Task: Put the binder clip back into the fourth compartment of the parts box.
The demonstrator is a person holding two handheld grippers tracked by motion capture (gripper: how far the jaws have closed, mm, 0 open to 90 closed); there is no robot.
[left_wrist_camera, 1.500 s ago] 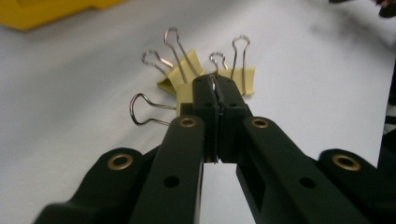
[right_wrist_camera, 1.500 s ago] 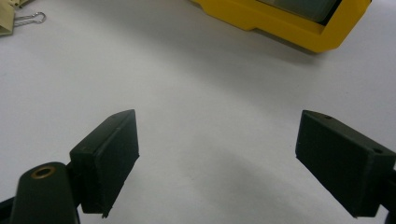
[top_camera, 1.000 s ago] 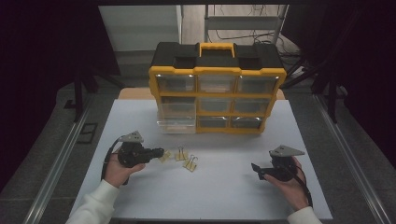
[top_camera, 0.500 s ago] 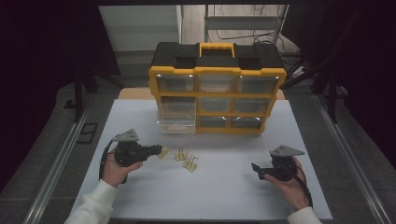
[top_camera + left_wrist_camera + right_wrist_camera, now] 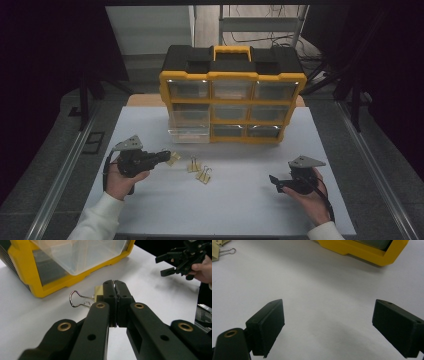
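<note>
My left gripper (image 5: 166, 155) (image 5: 115, 286) is shut, its jaws pressed together low over the white table (image 5: 225, 210). A beige binder clip (image 5: 173, 158) (image 5: 98, 291) lies right against the outer side of one jaw tip, with its wire handle sticking out sideways; I see nothing between the pads. Two more binder clips (image 5: 193, 165) (image 5: 204, 175) lie just to the right. My right gripper (image 5: 274, 181) (image 5: 329, 304) (image 5: 163, 265) is held open and empty over bare table at the right.
A yellow and black organizer (image 5: 232, 100) (image 5: 362, 250) with clear drawers stands at the back middle. Its bottom left drawer (image 5: 189, 134) (image 5: 80, 252) is pulled out toward the clips. One clip (image 5: 219, 252) shows far off in the right gripper view.
The left gripper has edged slightly away from the person, still shut beside the clip. The right gripper and the other clips have stayed put.
</note>
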